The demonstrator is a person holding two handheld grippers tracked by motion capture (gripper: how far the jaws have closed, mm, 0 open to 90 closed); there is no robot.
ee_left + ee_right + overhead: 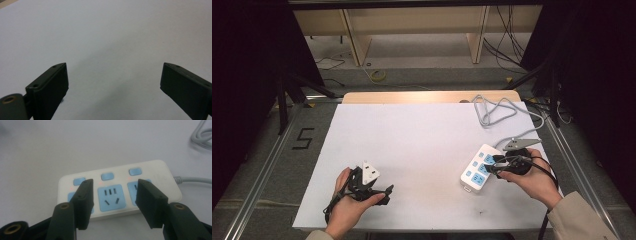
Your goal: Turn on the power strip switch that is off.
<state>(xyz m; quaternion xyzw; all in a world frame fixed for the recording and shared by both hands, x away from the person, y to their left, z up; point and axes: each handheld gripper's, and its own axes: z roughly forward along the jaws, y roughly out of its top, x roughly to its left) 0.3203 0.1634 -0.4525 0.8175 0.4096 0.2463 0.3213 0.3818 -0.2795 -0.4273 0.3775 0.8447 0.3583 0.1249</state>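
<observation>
Your right gripper (495, 166) sits low over the white power strip (475, 175), which lies near the right edge of the bench (412, 145), and its jaws stand apart with nothing pinched between them. Through the right gripper view, the two black jaws frame the middle blue socket (111, 197) of the strip, with the row of blue switches (107, 176) just beyond the tips. The strip's grey cord (497, 111) runs off the far end and loops toward the back right corner. Over on the other side, your left gripper (388, 192) rests on the near left part of the bench, well apart from the strip, jaws wide and bare white surface between them.
</observation>
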